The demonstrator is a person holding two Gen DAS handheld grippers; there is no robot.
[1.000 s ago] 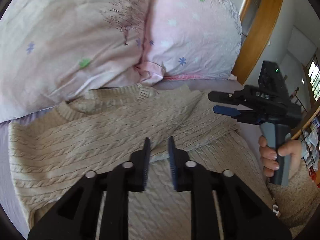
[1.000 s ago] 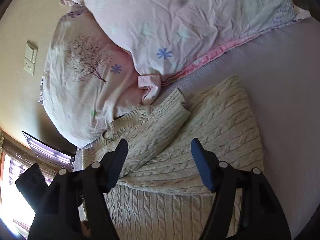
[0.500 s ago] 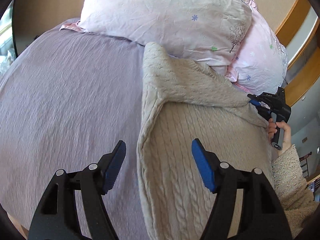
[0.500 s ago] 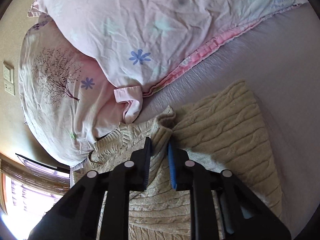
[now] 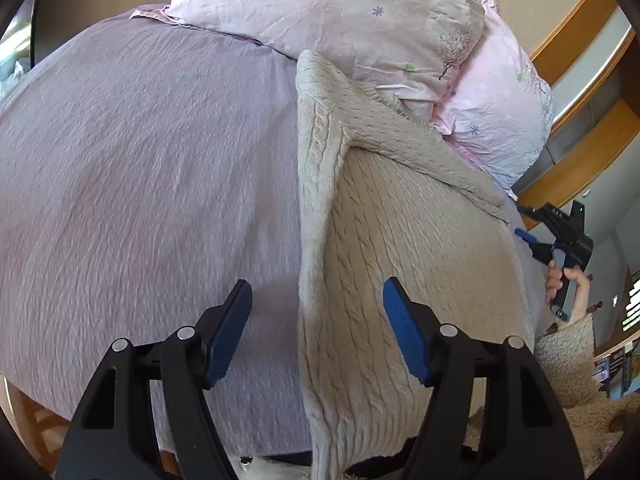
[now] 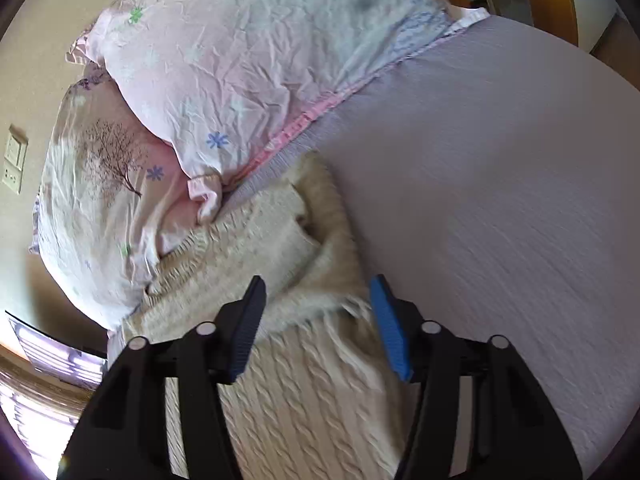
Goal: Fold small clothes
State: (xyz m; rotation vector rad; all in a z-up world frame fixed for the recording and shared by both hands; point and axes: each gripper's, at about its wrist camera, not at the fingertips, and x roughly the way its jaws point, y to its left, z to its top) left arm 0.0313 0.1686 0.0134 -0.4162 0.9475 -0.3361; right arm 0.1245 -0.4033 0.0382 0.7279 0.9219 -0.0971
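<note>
I see a big bed with a soft lilac cover (image 5: 152,168) that fills most of both views. On it, along the side near the pillows, lies the cream cable-knit sweater (image 5: 408,264). It is partly folded: one sleeve lies slanted across the top of the body, and the long left edge of the sweater is turned over in a thick ridge.

At the head of the bed there are two pale pink crinkled pillows with little blue and green flowers (image 6: 248,64). One pillow sits on top of the other, and the lower one has a small dark tree picture on it. The top end of the sweater touches the pillows.

My left claw (image 5: 316,328) hangs over the near end of the sweater. Its two black fingers with blue pads are wide apart, and nothing is between them but air. One finger is over the lilac cover and the other is over the sweater, with the folded edge in between.

My right claw (image 6: 318,326) is also spread wide and holds nothing. It hovers just above the folded sleeve. In the left view I can see it far off at the right side of the sweater, held in a hand.

On the wall by the pillows is a small white switch plate (image 6: 14,164).
</note>
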